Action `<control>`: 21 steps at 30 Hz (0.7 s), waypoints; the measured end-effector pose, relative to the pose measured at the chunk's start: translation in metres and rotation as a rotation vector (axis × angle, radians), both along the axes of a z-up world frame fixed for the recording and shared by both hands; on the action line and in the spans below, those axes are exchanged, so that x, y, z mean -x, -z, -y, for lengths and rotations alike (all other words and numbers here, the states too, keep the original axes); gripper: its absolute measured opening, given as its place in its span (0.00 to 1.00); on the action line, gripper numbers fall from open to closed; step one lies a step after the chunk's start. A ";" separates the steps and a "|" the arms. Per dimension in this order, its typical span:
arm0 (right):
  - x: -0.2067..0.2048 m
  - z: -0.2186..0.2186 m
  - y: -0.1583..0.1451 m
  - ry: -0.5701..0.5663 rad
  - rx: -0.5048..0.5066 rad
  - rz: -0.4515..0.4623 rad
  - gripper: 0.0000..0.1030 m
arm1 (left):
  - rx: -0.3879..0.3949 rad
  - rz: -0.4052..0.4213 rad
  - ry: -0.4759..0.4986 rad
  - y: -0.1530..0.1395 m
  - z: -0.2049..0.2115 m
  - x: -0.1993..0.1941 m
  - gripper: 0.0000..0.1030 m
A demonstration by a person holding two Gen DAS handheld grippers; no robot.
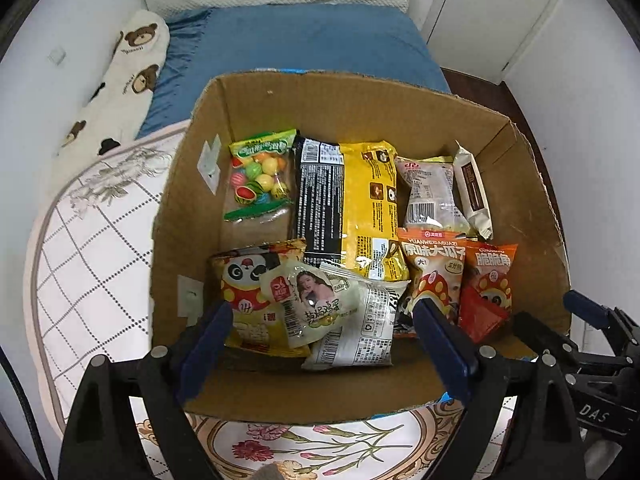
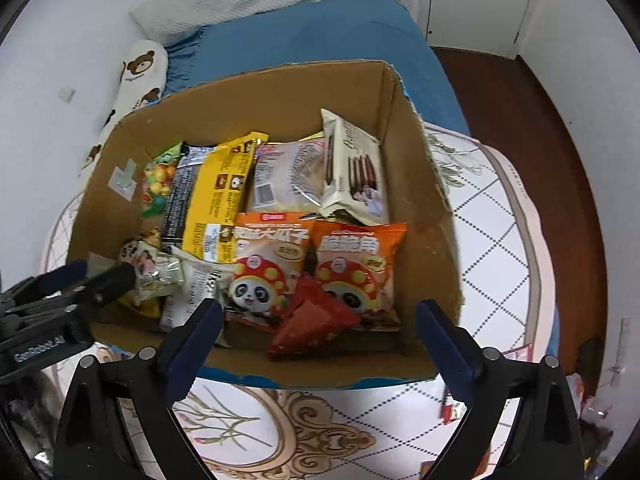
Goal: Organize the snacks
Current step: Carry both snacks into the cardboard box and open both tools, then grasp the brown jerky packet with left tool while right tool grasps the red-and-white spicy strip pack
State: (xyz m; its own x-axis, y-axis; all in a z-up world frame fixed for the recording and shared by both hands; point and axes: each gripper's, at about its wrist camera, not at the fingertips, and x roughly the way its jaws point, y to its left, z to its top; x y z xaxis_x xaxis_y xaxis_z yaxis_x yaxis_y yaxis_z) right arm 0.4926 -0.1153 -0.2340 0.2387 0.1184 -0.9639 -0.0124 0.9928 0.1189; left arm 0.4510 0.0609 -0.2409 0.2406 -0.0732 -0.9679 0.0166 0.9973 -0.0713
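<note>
An open cardboard box stands on the bed, full of snack packets. A bag of coloured candy balls and a long yellow-and-black bag lie at the back. Two orange panda packets sit at the right, with a red triangular packet in front of them. My left gripper hangs open above the box's near left part, over a pale egg-snack packet and touching nothing. Over the near right part my right gripper is open too, with nothing held. A white chocolate-stick box leans at the back right.
The box rests on a quilted floral mattress. Behind it lie a blue blanket and a bear-print pillow by the wall. Dark wood floor runs along the right, with loose packets near the bed's edge.
</note>
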 end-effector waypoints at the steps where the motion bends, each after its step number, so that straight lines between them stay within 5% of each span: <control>1: 0.002 -0.001 -0.002 -0.001 0.009 0.007 0.96 | -0.004 0.009 0.001 -0.002 0.001 0.001 0.90; 21: 0.087 -0.007 -0.110 -0.006 0.029 0.286 0.96 | -0.051 0.305 0.006 -0.105 0.003 0.099 0.90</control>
